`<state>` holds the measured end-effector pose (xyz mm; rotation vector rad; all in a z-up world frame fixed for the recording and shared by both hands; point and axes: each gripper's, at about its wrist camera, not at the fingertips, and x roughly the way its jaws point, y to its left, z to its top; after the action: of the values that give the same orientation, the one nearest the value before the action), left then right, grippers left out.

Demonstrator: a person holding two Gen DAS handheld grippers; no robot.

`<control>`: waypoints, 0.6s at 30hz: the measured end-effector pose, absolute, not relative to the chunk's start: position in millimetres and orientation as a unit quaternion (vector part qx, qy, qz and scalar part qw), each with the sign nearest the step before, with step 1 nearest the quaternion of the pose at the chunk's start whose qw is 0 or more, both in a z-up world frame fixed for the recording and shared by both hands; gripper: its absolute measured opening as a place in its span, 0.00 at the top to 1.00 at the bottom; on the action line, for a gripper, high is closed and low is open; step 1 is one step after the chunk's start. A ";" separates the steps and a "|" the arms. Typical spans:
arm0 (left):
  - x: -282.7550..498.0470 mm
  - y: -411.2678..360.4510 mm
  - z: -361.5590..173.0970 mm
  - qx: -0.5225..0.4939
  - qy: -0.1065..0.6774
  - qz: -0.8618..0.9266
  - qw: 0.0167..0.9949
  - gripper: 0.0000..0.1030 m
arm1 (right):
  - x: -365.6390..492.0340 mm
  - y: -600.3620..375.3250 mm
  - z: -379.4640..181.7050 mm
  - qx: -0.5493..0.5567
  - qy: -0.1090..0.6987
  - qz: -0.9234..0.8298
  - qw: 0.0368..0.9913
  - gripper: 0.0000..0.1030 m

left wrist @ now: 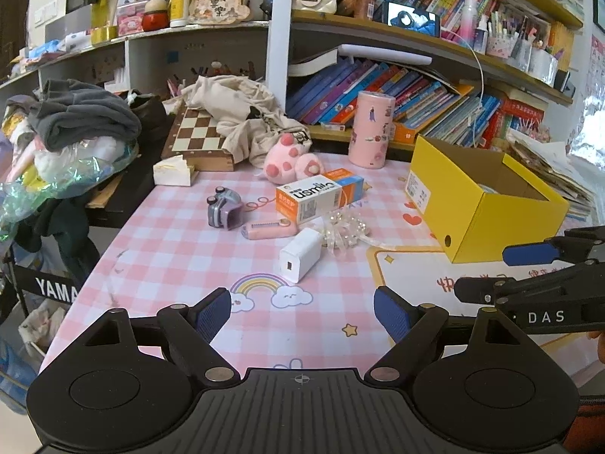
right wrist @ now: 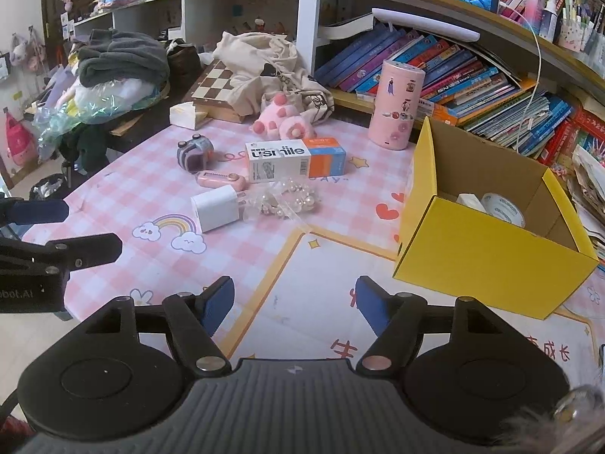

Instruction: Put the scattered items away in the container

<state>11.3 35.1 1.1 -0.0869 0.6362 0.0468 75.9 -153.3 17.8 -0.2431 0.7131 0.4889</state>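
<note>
A yellow cardboard box [left wrist: 487, 212] [right wrist: 487, 253] stands open at the right of the pink checked table; a tape roll [right wrist: 503, 208] lies inside. Scattered left of it are a white charger [left wrist: 300, 255] [right wrist: 217, 208], an orange-and-white usmile box [left wrist: 319, 195] [right wrist: 295, 159], a bag of pearl beads [left wrist: 346, 230] [right wrist: 289, 200], a pink comb-like item [left wrist: 270, 229] [right wrist: 221, 181], a purple toy car [left wrist: 224, 208] [right wrist: 194, 151] and a pink plush [left wrist: 291, 162] [right wrist: 281, 119]. My left gripper [left wrist: 302, 316] is open and empty, short of the charger. My right gripper [right wrist: 293, 308] is open and empty, near the box's front left corner.
A tall pink canister [left wrist: 370, 128] [right wrist: 397, 104] stands at the back. A chessboard [left wrist: 198, 134] with beige cloth [left wrist: 242, 113] lies at the back left beside a clothes pile [left wrist: 75, 113]. Bookshelves [left wrist: 416, 90] line the rear. Each gripper shows in the other's view.
</note>
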 end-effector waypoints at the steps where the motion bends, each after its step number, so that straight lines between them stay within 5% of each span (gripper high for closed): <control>1: 11.3 35.5 1.2 -0.042 0.312 0.022 0.949 0.17 | 76.1 -153.0 17.9 -0.117 0.345 0.236 0.901 0.32; 18: 23.6 32.0 -2.6 -0.044 0.322 0.006 0.946 0.12 | 77.8 -146.9 17.9 -0.141 0.343 0.242 0.897 0.22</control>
<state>23.6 32.0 -2.6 -0.0901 0.6568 0.0122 77.8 -146.9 17.9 -0.2919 0.7102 0.5017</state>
